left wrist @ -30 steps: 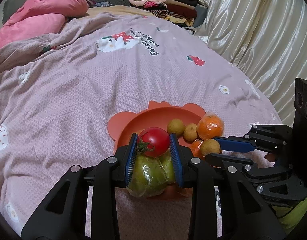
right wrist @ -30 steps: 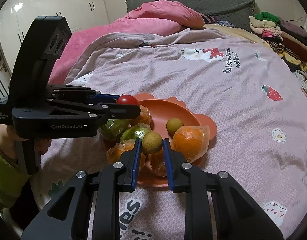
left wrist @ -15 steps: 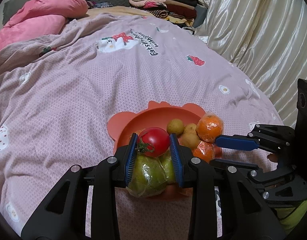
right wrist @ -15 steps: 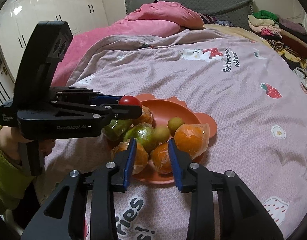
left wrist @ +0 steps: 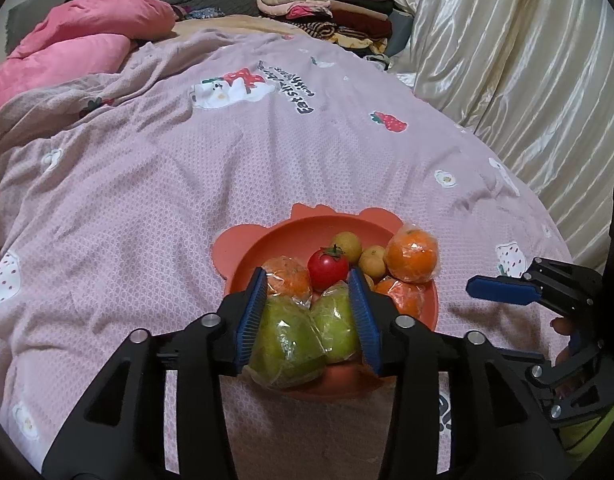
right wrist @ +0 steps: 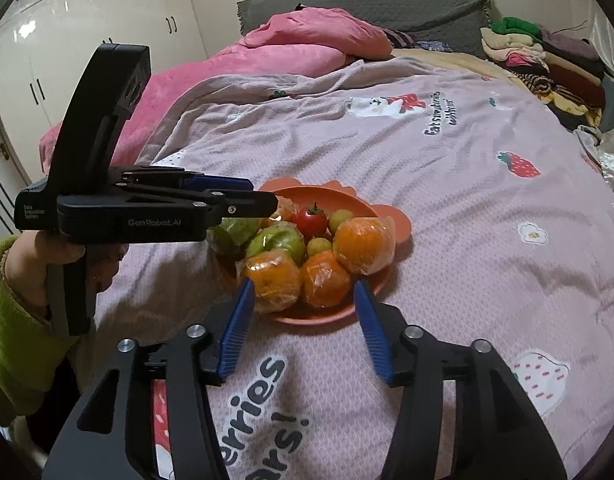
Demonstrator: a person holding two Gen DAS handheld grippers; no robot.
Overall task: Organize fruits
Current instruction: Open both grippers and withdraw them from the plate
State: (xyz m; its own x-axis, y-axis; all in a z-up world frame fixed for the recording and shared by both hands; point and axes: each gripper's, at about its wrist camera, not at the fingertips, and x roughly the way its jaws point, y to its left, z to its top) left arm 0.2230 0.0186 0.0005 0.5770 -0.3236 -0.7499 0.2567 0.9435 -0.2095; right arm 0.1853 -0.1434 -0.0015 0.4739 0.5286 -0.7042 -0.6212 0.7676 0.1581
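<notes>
An orange plate on the pink bedspread holds wrapped oranges, wrapped green pears, small yellow-green fruits and a red tomato. My left gripper hovers over the plate's near side with its jaws opening. The tomato lies free on the pile just beyond its tips, and the pears show below between the pads. My right gripper stands just short of the plate's rim, its jaws opening with nothing between them.
A pink quilt and grey headboard lie at the far end of the bed. Folded clothes are stacked in the far corner beside a cream curtain. White wardrobes stand on the left. A hand in a green sleeve holds the left gripper.
The left jaws parted and the tomato dropped onto the fruit pile. The right gripper let go of a small yellow-green fruit into the plate, widened, and drew back from the rim.
</notes>
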